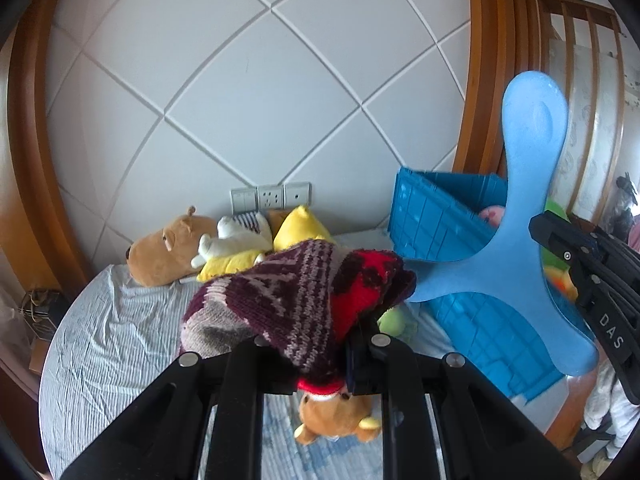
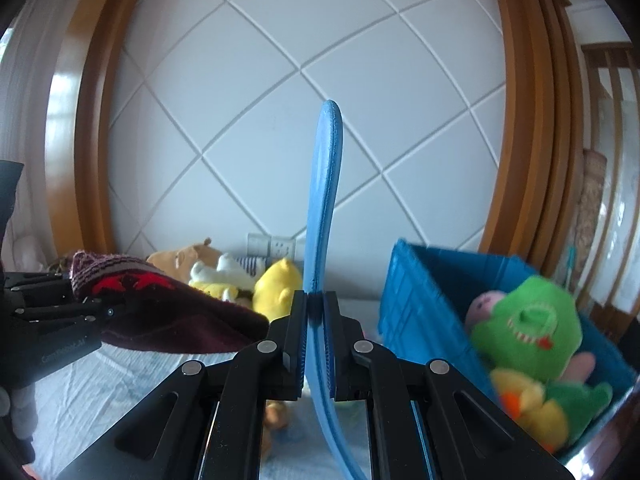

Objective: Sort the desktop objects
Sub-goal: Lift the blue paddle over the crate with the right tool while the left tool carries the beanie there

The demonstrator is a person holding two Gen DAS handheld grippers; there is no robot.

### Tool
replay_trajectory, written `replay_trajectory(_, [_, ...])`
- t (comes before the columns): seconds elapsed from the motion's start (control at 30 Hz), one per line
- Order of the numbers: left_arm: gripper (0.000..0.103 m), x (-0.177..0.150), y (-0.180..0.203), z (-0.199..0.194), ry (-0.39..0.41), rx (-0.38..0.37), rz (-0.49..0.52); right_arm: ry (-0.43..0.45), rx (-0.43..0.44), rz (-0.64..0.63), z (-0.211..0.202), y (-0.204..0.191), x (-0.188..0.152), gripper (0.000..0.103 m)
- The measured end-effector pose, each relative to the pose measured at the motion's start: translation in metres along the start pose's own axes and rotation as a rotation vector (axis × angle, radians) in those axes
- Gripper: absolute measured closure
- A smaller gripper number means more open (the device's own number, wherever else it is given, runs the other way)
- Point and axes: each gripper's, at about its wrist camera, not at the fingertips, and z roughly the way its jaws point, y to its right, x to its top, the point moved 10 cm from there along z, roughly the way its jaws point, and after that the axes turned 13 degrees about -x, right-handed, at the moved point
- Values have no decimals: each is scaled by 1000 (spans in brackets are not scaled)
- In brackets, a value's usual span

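Behind our fingers a bed [image 1: 104, 320] is still carrying plush toys [image 1: 192, 244]. We are clamping a knitted hat [image 1: 296, 304] in the left gripper [image 1: 320, 364] and a blue boomerang [image 2: 320, 248] in the right gripper [image 2: 316, 344]; right of them, the blue crate [image 2: 416, 308] is already holding several toys.

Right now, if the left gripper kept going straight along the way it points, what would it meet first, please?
Probably the yellow plush toy or the white plush toy at the head of the bed, then the padded wall. The left gripper is shut on the knitted hat, which hides the direct line, so depth is uncertain.
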Motion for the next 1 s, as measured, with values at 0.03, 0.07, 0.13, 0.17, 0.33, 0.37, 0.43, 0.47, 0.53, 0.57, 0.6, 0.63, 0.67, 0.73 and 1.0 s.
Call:
replay_trajectory(0.03, [88,11,9,1,13,0,7,12,-1,-2,-1,6,6,95])
replay_trajectory(0.07, [88,22,17,2,25,0,17,27,-4,-4,-1,13,12,95])
replay_trajectory(0.13, [88,45,35,4,48,-1,46,58,-22,1,-4,30,27,95])
replay_trajectory(0.17, [88,57,45,6,60,-2,64,78,-38,8,-5,40,35,95])
replay_trajectory(0.33, [88,101,97,29,80,-24,117,128,-102,48,-5,94,67,95])
replay_trajectory(0.37, [88,108,110,36,77,-31,125,132,-113,53,-2,106,70,95])
replay_trajectory(0.43, [88,123,140,56,68,-52,146,137,-135,62,5,131,77,95])
replay_trajectory(0.47, [88,129,154,66,66,-60,153,138,-144,65,10,143,79,95])
replay_trajectory(0.53, [88,139,181,88,61,-74,158,133,-156,73,25,171,83,95])
replay_trajectory(0.57, [88,144,194,100,57,-81,157,131,-161,76,33,186,85,95])
replay_trajectory(0.6, [88,148,207,115,52,-87,153,127,-164,76,42,201,86,95])
replay_trajectory(0.63, [88,153,220,131,44,-92,146,125,-166,76,52,216,88,95])
replay_trajectory(0.67, [88,159,235,150,34,-96,135,123,-167,72,63,231,89,95])
replay_trajectory(0.73, [88,169,259,184,13,-100,116,112,-175,60,86,261,91,95])
replay_trajectory(1.0, [88,195,303,293,-70,-32,67,35,-127,74,197,358,91,95])
